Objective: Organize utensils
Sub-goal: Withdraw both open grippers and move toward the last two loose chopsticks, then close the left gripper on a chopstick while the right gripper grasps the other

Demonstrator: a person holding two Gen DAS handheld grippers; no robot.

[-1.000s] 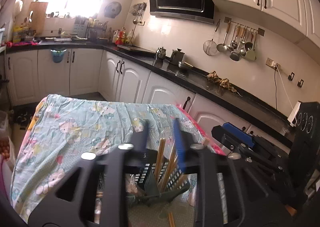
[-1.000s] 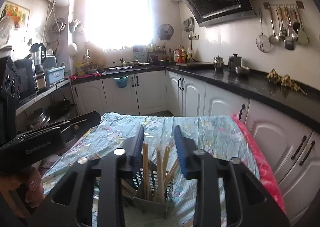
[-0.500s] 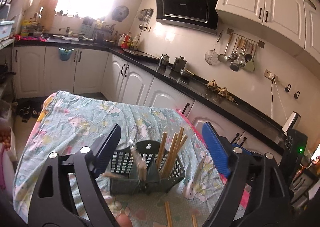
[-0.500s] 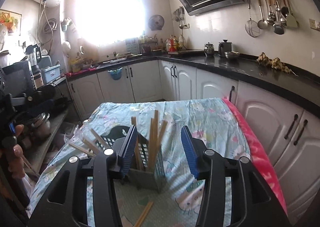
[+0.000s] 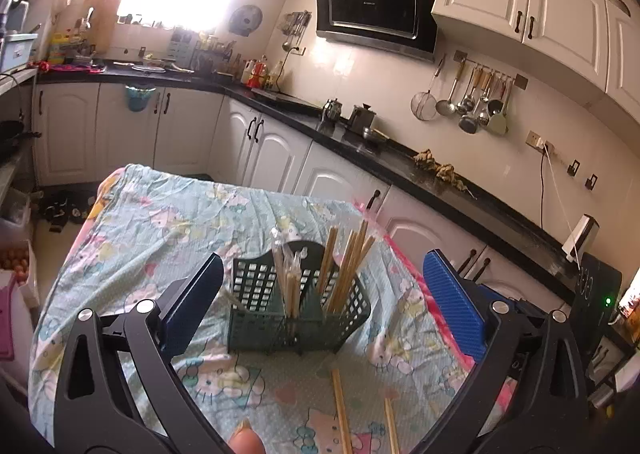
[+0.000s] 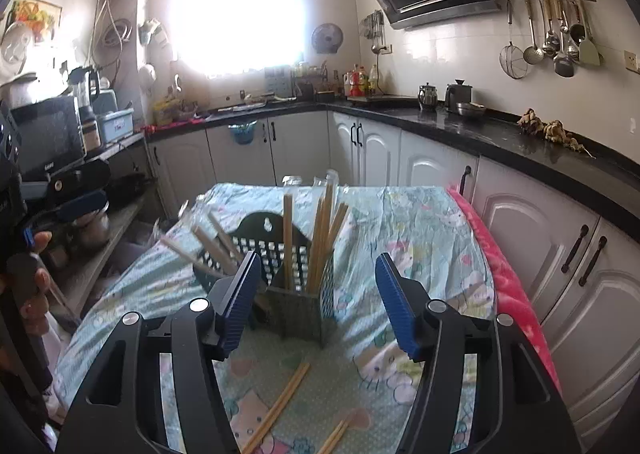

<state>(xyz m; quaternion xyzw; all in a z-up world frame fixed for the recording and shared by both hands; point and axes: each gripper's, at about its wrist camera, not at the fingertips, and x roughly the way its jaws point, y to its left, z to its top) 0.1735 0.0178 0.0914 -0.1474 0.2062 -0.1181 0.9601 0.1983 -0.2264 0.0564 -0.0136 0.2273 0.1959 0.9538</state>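
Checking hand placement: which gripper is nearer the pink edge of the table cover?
Right. The right gripper, jaws opening and empty, sits just inside the pink edge; the left gripper, also opening and empty, is off toward the cover's opposite side.

Sunlit kitchen window (image 6: 236,2), white cabinets (image 5: 516,10), black countertop (image 6: 500,134), range hood (image 5: 374,8), tiled wall (image 5: 400,94)

Daylight poured through my kitchen window (image 6: 236,2), blown out to white glare in both views and hazing the wall around it. Fisheye bending curved the cabinets (image 5: 532,6) at the edges, and corners went black.
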